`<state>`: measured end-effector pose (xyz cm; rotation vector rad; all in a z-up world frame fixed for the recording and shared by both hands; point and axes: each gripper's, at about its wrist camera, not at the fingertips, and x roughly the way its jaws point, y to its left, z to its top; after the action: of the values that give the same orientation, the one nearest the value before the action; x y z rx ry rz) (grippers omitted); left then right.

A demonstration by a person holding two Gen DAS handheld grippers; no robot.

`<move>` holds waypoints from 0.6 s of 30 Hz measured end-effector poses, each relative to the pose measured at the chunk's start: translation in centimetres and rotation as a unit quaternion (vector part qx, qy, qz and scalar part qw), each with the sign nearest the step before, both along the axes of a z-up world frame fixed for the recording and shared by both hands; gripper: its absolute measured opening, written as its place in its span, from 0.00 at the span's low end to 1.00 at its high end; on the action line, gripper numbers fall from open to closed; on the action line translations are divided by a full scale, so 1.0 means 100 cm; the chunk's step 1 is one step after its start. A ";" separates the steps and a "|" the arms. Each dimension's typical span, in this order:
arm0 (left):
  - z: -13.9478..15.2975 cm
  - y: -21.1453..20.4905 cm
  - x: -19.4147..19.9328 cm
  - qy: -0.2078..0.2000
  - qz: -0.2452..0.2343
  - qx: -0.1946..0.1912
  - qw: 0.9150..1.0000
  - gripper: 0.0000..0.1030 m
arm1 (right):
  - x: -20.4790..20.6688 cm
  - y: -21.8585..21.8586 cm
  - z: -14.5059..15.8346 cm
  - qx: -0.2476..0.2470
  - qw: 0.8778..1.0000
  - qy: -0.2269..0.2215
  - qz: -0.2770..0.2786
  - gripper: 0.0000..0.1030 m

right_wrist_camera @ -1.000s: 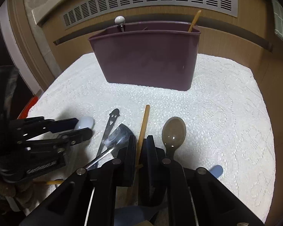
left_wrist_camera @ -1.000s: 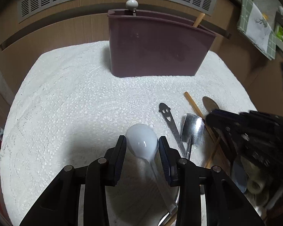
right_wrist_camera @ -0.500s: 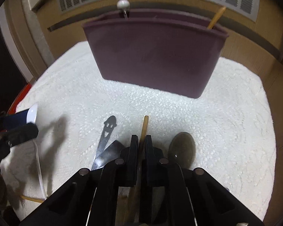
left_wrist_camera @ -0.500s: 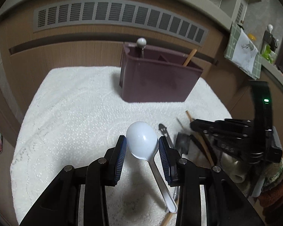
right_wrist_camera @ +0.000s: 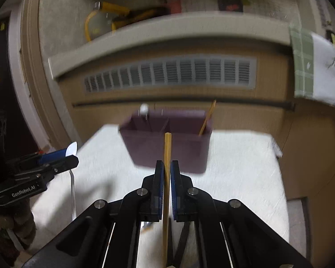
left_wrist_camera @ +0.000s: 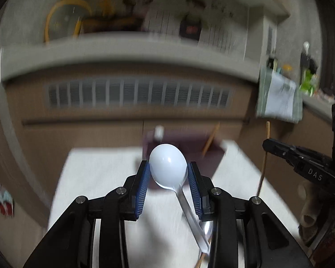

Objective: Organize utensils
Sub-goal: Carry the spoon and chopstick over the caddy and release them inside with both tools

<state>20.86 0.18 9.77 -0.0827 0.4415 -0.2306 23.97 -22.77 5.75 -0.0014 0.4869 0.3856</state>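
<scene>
My left gripper is shut on the bowl of a white plastic spoon, whose handle hangs down to the right, clear of the white cloth. My right gripper is shut on a wooden chopstick that points forward between its pads. A purple divided holder stands at the far edge of the cloth, ahead of both grippers. It holds a white-knobbed utensil on the left and a wooden stick on the right. In the right wrist view the left gripper is at the left.
Behind the holder is a wooden cabinet front with a grey vent grille and a ledge above it. A green checked towel hangs at the right. A metal utensil glints low under the left gripper. The picture is blurred.
The right gripper closed on the chopstick. Both grippers then rose off the cloth with the spoon and the chopstick and tilted upward, so the holder now looks farther and lower.
</scene>
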 end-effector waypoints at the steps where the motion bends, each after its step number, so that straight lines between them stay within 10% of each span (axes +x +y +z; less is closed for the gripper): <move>1: 0.022 -0.002 0.005 -0.034 -0.005 -0.003 0.999 0.35 | 0.001 -0.002 0.017 0.006 1.000 -0.020 -0.004 0.06; 8: 0.082 -0.010 0.067 -0.153 0.004 -0.009 0.988 0.35 | 0.030 0.011 0.136 0.002 0.984 -0.175 -0.040 0.06; 18: 0.016 -0.030 0.127 -0.151 0.030 0.067 0.986 0.35 | 0.107 0.031 0.094 0.011 0.989 -0.144 -0.029 0.06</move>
<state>33.58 -2.84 11.35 0.0702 0.1518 -0.1512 34.68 -19.67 15.17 -0.0214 0.1968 0.3270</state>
